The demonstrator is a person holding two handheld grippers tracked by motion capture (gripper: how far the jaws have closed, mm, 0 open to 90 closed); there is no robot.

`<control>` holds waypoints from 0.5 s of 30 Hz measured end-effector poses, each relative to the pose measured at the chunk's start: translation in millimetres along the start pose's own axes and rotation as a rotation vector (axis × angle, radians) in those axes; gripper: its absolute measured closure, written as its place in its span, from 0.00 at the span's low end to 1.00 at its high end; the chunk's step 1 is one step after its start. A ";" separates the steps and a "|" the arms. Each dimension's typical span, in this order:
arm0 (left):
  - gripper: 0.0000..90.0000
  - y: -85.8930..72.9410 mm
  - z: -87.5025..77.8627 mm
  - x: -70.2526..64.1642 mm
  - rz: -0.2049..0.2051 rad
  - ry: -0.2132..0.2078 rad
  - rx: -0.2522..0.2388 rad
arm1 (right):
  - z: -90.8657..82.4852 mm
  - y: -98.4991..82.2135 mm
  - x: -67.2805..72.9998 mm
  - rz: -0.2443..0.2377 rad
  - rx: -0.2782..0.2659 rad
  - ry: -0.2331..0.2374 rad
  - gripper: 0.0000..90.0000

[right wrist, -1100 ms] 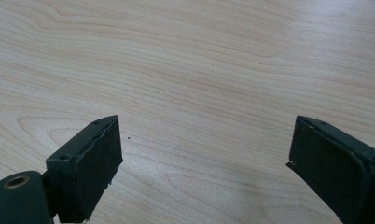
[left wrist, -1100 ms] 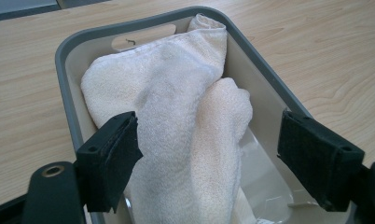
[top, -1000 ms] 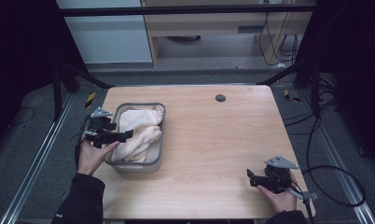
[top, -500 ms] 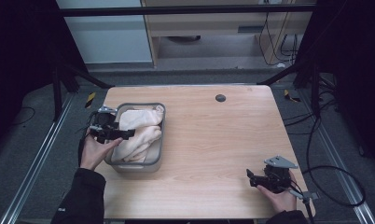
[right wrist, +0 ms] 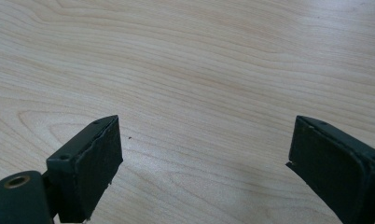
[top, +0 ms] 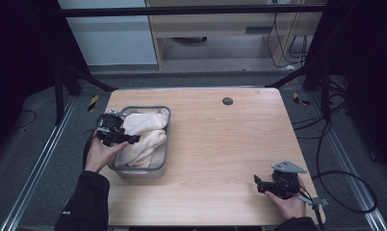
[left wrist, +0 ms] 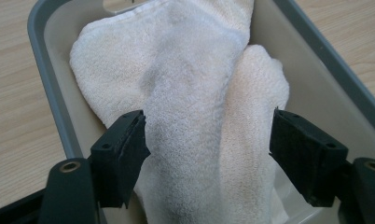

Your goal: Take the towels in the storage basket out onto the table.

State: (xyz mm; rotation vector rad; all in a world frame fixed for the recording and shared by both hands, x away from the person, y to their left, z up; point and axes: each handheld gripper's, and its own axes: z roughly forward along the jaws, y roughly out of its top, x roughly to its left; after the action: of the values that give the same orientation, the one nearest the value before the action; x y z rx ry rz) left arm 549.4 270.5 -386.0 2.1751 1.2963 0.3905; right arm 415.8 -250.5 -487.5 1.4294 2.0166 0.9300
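A cream terry towel (top: 143,132) lies crumpled in a grey plastic tub (top: 165,149) on the left part of the wooden table. My left gripper (top: 133,140) reaches into the tub from its left side. In the left gripper view the towel (left wrist: 190,84) bulges between the two black pads (left wrist: 125,154), inside the tub's wall (left wrist: 50,93). The jaws have just been closing around it, and a gap still shows at the right-hand pad. My right gripper (top: 257,184) rests low near the table's front right corner, open (right wrist: 202,158) over bare wood.
A small black round hole (top: 227,101) sits near the table's far edge. The wooden tabletop (top: 220,144) spreads between the tub and the right hand. A cable (top: 345,192) trails off the right gripper past the table's right edge. Dark frame bars stand around the table.
My left gripper has edged a little farther over the tub and lower onto the towel. The right hand and its gripper have stayed put.
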 end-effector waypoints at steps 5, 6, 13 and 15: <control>0.37 -1.1 5.8 0.9 0.011 -0.006 0.031 | 0.4 0.0 0.6 0.002 0.006 0.007 0.10; 0.37 -1.4 6.8 1.0 0.012 -0.006 0.035 | 0.7 0.0 0.7 0.000 0.006 0.006 0.10; 0.41 -3.1 12.9 1.5 0.023 0.011 0.065 | 1.9 -0.5 1.0 -0.009 0.009 0.005 0.10; 0.42 -3.1 14.0 1.1 0.030 0.020 0.072 | 2.3 -0.5 1.4 -0.007 0.013 0.006 0.11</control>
State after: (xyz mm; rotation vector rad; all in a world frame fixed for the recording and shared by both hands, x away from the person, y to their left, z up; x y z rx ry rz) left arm 554.9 268.1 -399.1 2.2585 1.3083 0.3844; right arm 416.6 -248.7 -489.4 1.4271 2.0347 0.9209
